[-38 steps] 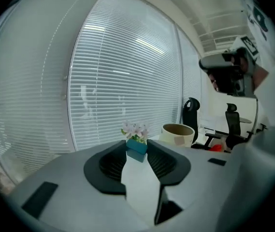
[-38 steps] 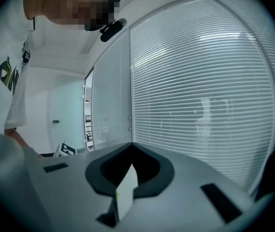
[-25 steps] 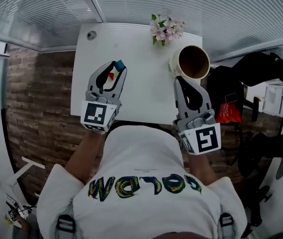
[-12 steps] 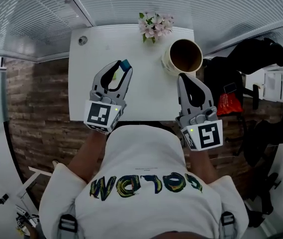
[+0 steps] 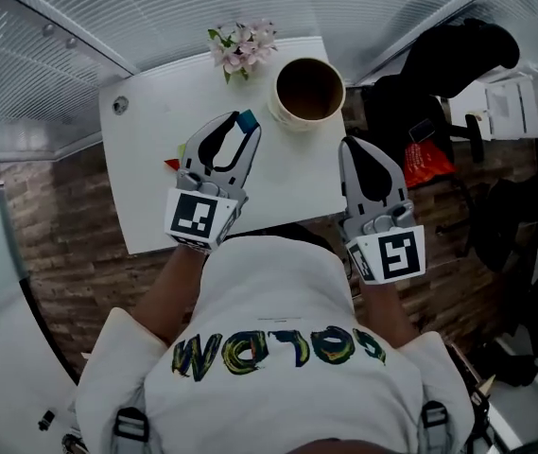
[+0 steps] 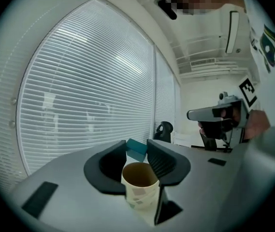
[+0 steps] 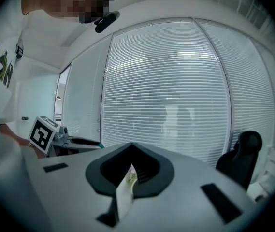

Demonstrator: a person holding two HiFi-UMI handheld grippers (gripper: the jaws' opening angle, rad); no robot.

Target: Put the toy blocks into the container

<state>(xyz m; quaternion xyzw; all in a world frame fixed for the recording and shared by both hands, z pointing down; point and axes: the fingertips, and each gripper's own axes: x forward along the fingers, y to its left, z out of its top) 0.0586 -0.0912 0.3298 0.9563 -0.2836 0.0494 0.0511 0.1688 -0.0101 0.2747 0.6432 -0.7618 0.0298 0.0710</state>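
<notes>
White counter (image 5: 146, 197) stands by the window blinds, and most of its top is bare, with wide open room on the near and left side. A paper cup (image 5: 282, 113) sits near the far right corner, close to the right edge, its mouth open upward. A bunch of flowers (image 5: 241, 45) stands just left of it at the far edge. The left gripper (image 5: 234, 123) is held over the counter, pointing at the cup and stopping just short of its near left side. Its fingers (image 6: 164, 161) are part way closed and pinch a teal block (image 6: 136, 150) at their very tips, the block lifted clear of the surface. A red block (image 5: 172, 165) lies flat on the counter just to the left of that gripper, well in from the edges. The right gripper (image 5: 354, 145) hangs along the counter's right edge, near the cup but apart from it. Its fingers (image 7: 149, 168) are pressed together with nothing between them. Beyond that edge a black chair (image 7: 243, 151) crowds the space, while the left side has only brick-patterned floor (image 5: 51, 225).
</notes>
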